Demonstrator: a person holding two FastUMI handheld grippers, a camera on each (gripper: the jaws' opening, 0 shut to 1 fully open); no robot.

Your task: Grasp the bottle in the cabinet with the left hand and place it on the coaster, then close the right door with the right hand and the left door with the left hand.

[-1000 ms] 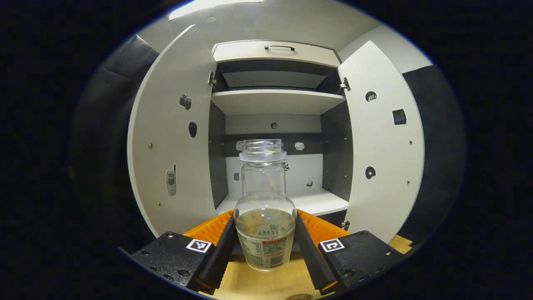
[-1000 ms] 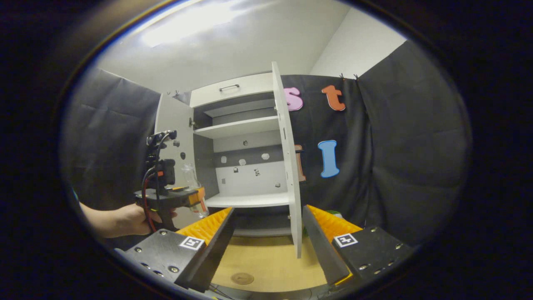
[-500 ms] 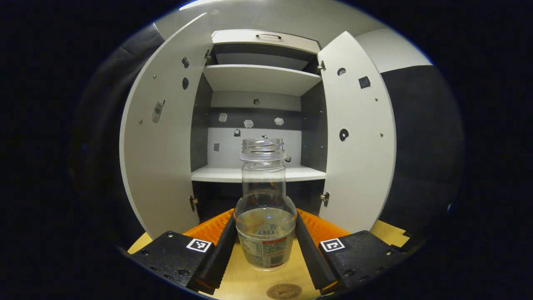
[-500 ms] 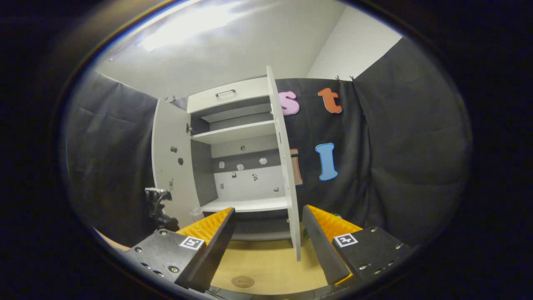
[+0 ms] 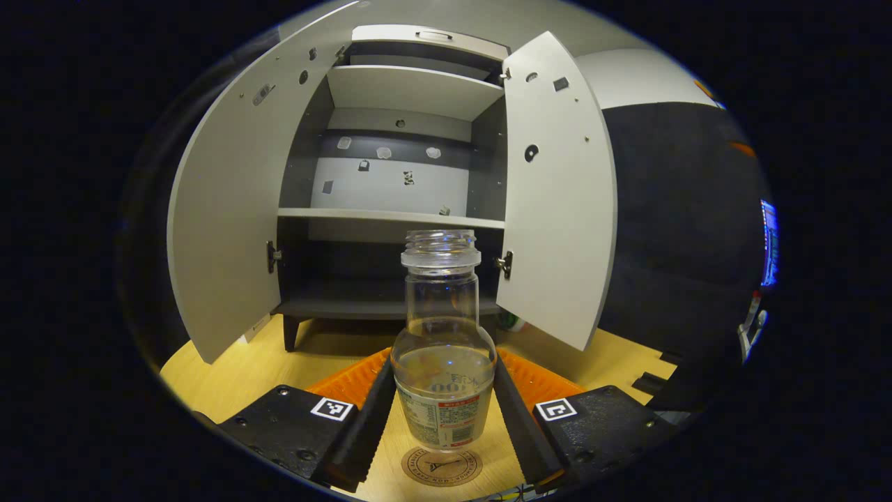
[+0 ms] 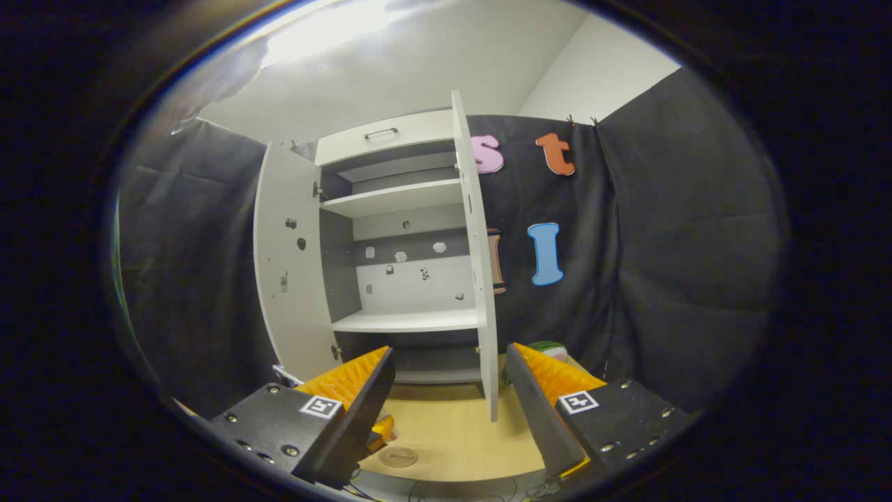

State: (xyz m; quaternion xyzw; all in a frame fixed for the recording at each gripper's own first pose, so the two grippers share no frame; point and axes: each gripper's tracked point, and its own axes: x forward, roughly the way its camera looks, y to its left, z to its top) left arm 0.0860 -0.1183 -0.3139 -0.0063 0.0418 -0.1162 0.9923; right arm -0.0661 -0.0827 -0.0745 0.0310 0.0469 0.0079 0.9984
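A clear bottle (image 5: 444,362) with no cap and a printed label stands upright between my left gripper's (image 5: 444,418) fingers, which are shut on its lower body. Just below its base lies a round brown coaster (image 5: 441,467) on the wooden table; I cannot tell whether the bottle touches it. Behind stands the white cabinet with its left door (image 5: 223,209) and right door (image 5: 557,195) both swung open. In the right gripper view my right gripper (image 6: 446,408) is open and holds nothing. It faces the right door (image 6: 481,279) edge-on, with the coaster (image 6: 398,457) low on the table.
The cabinet's shelves (image 5: 390,217) hold nothing, and small stickers dot its back wall. Black cloth hangs on both sides. A green round object (image 6: 547,346) sits on the table behind the right door. The cabinet stands on short legs on the wooden table (image 5: 237,369).
My left gripper has come down and back from the cabinet with the bottle, so the table and coaster now show beneath it. The right gripper has barely moved.
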